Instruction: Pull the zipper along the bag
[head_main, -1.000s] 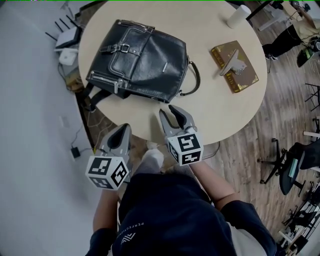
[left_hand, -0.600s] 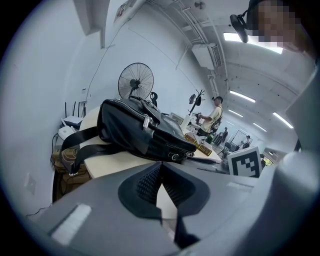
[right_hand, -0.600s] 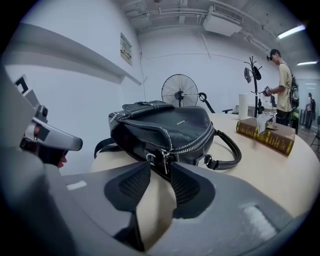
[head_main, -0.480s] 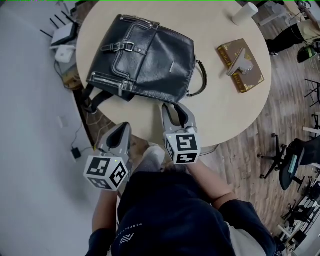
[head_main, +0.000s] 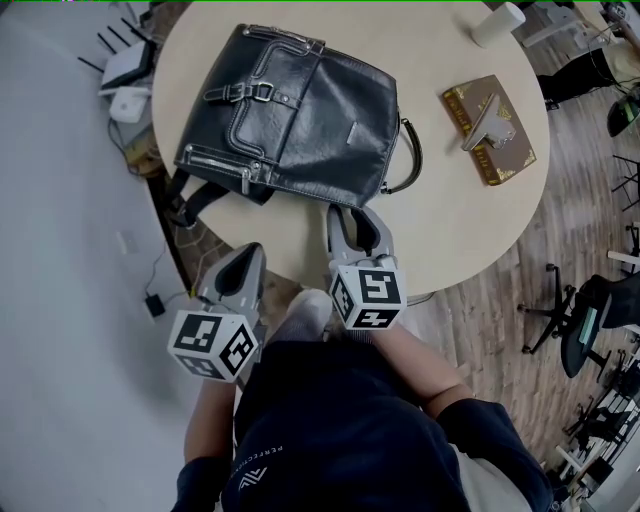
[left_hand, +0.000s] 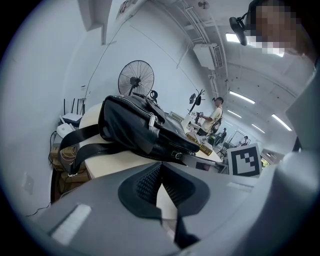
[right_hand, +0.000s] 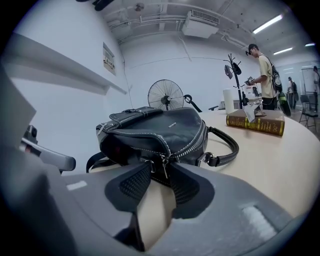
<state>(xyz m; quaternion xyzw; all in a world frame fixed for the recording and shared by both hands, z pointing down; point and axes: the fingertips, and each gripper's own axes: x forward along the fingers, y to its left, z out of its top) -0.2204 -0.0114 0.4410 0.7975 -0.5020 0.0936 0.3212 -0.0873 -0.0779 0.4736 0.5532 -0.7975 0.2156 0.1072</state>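
Observation:
A black leather bag lies flat on the round beige table, its strap hanging over the left edge. In the right gripper view the bag shows its silver zipper running round the near corner, with the zipper pull hanging just beyond the fingertips. My right gripper is open at the table's near edge, close to that corner, with nothing between its jaws. My left gripper is shut and empty, below and left of the table edge, pointing at the bag.
A brown book with a metal clip on it lies at the table's right. A white cup stands at the far edge. A router and cables lie on the floor at left; an office chair stands at right.
My right gripper has rolled and edged a little closer to the bag's near corner. The left gripper has hardly shifted and stays shut.

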